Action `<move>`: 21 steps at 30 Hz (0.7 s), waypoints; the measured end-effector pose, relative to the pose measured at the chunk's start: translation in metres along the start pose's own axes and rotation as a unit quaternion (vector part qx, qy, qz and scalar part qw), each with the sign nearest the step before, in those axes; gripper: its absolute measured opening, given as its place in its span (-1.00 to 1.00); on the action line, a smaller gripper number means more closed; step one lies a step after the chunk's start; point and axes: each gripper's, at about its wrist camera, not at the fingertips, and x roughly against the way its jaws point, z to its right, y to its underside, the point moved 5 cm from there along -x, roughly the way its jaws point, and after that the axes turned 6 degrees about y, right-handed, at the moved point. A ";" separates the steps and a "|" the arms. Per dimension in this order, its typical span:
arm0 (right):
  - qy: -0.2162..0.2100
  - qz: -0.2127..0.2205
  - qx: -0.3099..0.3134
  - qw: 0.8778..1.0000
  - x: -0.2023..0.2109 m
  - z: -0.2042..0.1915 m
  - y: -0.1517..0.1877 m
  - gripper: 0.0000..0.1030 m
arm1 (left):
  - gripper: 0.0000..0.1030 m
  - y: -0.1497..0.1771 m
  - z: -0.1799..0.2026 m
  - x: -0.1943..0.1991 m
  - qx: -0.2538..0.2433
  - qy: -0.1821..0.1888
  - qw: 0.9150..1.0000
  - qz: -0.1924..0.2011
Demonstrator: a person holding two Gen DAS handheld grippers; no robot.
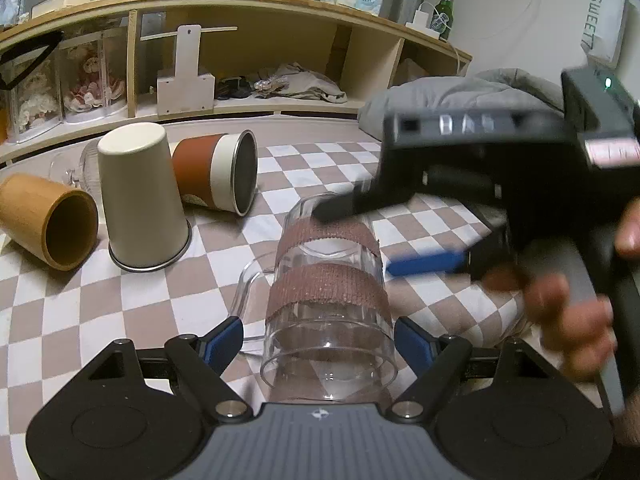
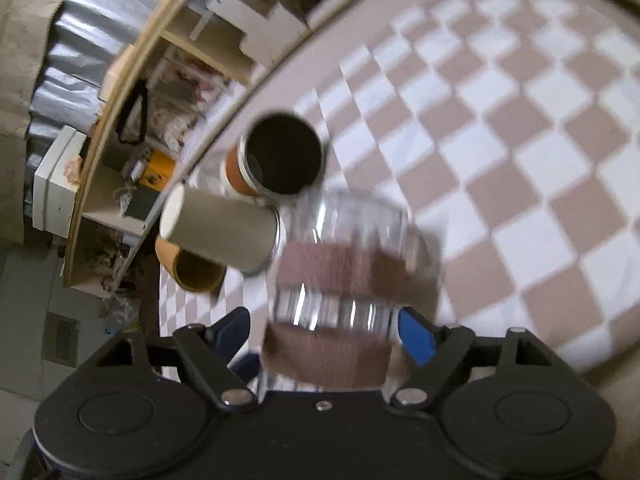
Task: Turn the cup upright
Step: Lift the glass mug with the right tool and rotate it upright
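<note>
A clear plastic cup (image 1: 328,296) with two brown tape bands and a handle lies tilted, its open mouth toward the left wrist camera. My left gripper (image 1: 318,340) has its blue-padded fingers at either side of the cup near its mouth. My right gripper (image 1: 360,236) comes in from the right across the cup's far end, one finger over the top and one at the side. In the blurred right wrist view the cup (image 2: 344,280) sits between the right gripper's (image 2: 324,330) fingers. Whether either grips firmly is unclear.
On the checkered cloth (image 1: 60,312) at left: a cream cup (image 1: 140,200) upside down, a wooden cup (image 1: 48,220) on its side, an orange and white cup (image 1: 220,172) on its side. A wooden shelf (image 1: 240,40) runs behind. A grey blanket (image 1: 460,96) lies at right.
</note>
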 end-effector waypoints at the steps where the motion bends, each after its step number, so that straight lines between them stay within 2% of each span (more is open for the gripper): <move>1: 0.005 0.020 0.013 1.000 0.005 -0.002 -0.004 0.59 | 0.60 0.001 0.000 0.000 0.005 0.000 1.000 0.000; 5: -0.002 0.090 0.046 0.995 0.016 -0.007 -0.028 0.57 | 0.60 0.010 0.004 -0.002 0.010 0.005 1.000 -0.010; 8: -0.002 0.121 0.081 0.989 0.014 -0.012 -0.045 0.46 | 0.60 0.015 0.005 -0.005 0.004 -0.005 1.000 -0.015; 10: -0.005 0.120 0.098 0.988 0.006 -0.015 -0.052 0.36 | 0.63 0.016 0.003 -0.004 0.006 -0.007 1.000 -0.014; 12: -0.017 0.101 0.105 0.989 -0.004 -0.017 -0.054 0.22 | 0.63 0.017 -0.002 -0.002 0.014 -0.007 1.000 -0.015; 13: -0.020 0.087 0.106 0.990 -0.009 -0.017 -0.053 0.22 | 0.64 0.018 -0.004 0.001 0.016 -0.010 1.000 -0.015; 16: -0.003 0.092 0.128 0.987 -0.006 -0.020 -0.044 0.22 | 0.64 0.020 -0.013 0.008 0.016 -0.029 0.999 -0.014; 21: 0.007 0.074 0.122 0.990 0.010 -0.010 -0.025 0.22 | 0.64 0.020 -0.038 0.025 0.043 -0.088 0.995 -0.005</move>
